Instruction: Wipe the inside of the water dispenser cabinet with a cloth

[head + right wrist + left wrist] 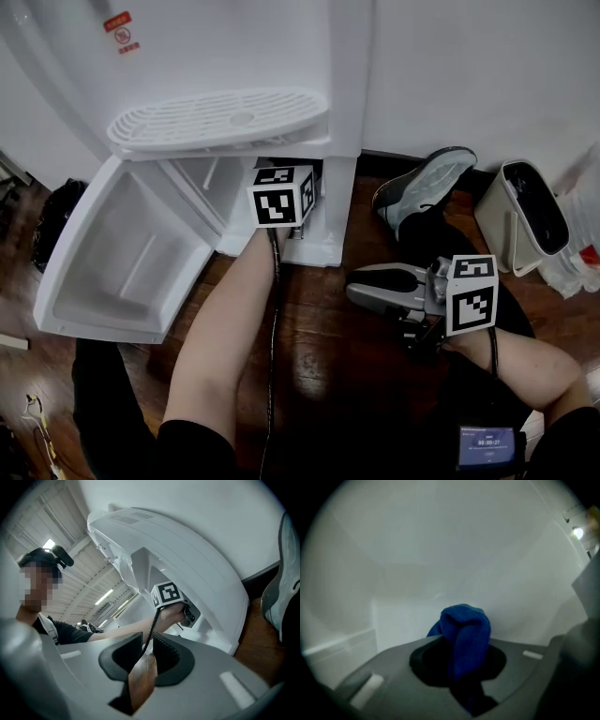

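The white water dispenser [234, 56] stands on the wooden floor with its lower cabinet [202, 183] open. Its door [122, 253] is swung out to the left. My left gripper reaches into the cabinet; in the head view only its marker cube [281, 195] shows at the opening. In the left gripper view my left gripper [458, 666] is shut on a bunched blue cloth [464, 630], which is close to the white back wall [440, 550]. My right gripper [361, 286] is held low over the floor to the right, shut with nothing in it [147, 651].
The slotted drip tray [220, 117] juts out above the cabinet opening. A grey shoe [422, 187] and a white bin with a black liner [525, 216] are at the right. A black bag [56, 211] lies left of the door. A small screen [487, 448] sits by my right knee.
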`<state>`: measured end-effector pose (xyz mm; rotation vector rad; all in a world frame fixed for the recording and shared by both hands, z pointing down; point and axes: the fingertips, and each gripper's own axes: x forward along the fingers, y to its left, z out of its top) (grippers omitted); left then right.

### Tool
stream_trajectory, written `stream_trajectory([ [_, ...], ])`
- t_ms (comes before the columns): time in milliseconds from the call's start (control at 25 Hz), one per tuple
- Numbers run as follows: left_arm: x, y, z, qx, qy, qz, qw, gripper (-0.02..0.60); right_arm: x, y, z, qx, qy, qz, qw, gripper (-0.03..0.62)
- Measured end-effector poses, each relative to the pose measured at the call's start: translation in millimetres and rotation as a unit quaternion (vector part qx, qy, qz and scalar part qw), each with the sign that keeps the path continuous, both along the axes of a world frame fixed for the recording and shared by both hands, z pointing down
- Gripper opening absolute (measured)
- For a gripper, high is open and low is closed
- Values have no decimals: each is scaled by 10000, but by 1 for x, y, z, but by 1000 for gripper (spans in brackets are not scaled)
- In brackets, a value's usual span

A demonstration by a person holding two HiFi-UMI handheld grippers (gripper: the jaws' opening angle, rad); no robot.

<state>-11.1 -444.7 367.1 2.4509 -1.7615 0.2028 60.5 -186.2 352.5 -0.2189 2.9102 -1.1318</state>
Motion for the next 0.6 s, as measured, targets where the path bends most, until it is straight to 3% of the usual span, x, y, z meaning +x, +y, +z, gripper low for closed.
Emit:
stream_trajectory([
  [80, -35, -2, 19, -211, -326, -794, 9961, 81, -1, 2, 2, -11, 19, -2, 10000, 72],
  [160, -93, -1, 31, -425, -241, -1923, 9801, 82, -2, 3, 4, -18, 31, -40, 10000, 72],
  [240, -135, 4, 35, -490, -105, -2620, 9638, 81, -2, 4, 6, -21, 43, -88, 9999, 72],
  [280, -143, 6, 36, -439, -101, -2713, 9614, 80, -2, 5, 7, -31, 48, -103, 9999, 72],
  [360, -136, 2, 33, -268, -173, -2562, 9661, 81, 0, 4, 9, -68, 48, -116, 9999, 72],
  [480, -95, -12, 30, -117, -315, -1872, 9817, 80, 1, 2, 10, -200, -22, -76, 9998, 72],
  [600, -64, -10, 36, -219, -28, -1411, 9897, 78, 3, 1, 7, -251, -94, -48, 9996, 72],
])
